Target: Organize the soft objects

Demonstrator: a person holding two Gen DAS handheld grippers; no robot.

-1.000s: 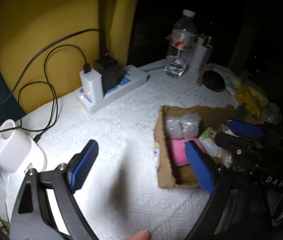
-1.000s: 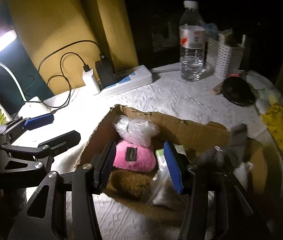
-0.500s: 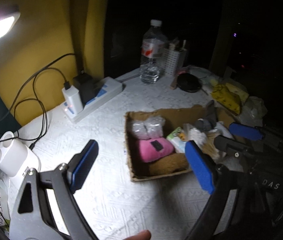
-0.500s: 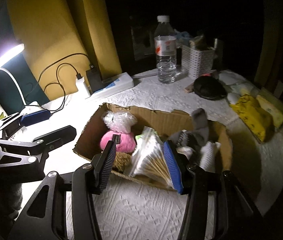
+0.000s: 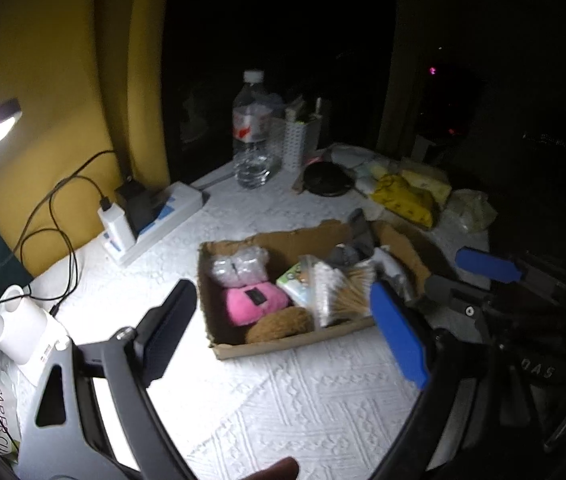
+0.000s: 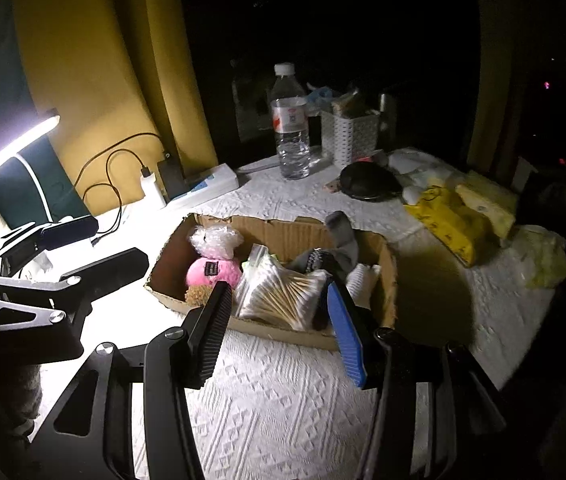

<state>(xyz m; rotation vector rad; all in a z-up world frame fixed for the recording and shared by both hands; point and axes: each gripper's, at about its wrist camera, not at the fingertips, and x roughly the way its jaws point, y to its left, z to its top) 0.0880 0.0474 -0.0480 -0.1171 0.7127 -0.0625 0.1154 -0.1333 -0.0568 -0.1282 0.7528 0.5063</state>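
Note:
A shallow cardboard box (image 5: 283, 346) (image 6: 283, 224) sits mid-table. In it lie a pink plush (image 5: 253, 304) (image 6: 213, 272), a brown fuzzy item (image 5: 279, 324), a clear wrapped bundle (image 5: 239, 266) (image 6: 215, 240), a bag of cotton swabs (image 5: 343, 288) (image 6: 279, 296) and grey cloth (image 6: 341, 236). My left gripper (image 5: 283, 336) is open and empty, near the box's front left. My right gripper (image 6: 279, 328) is open and empty, just before the box's front wall. Each gripper shows in the other's view: right (image 5: 483, 276), left (image 6: 87, 248).
A power strip with chargers (image 5: 151, 220) (image 6: 199, 184), a water bottle (image 5: 253, 132) (image 6: 291, 128), a white perforated holder (image 6: 349, 136), a black round case (image 6: 369, 180), yellow packs (image 6: 451, 216) and a white cylinder (image 5: 23, 328) stand around. A lamp (image 6: 19, 144) glows at left.
Both grippers have pulled back and up from the box, which now looks smaller and farther. Both stay open and empty. The box's contents have not moved.

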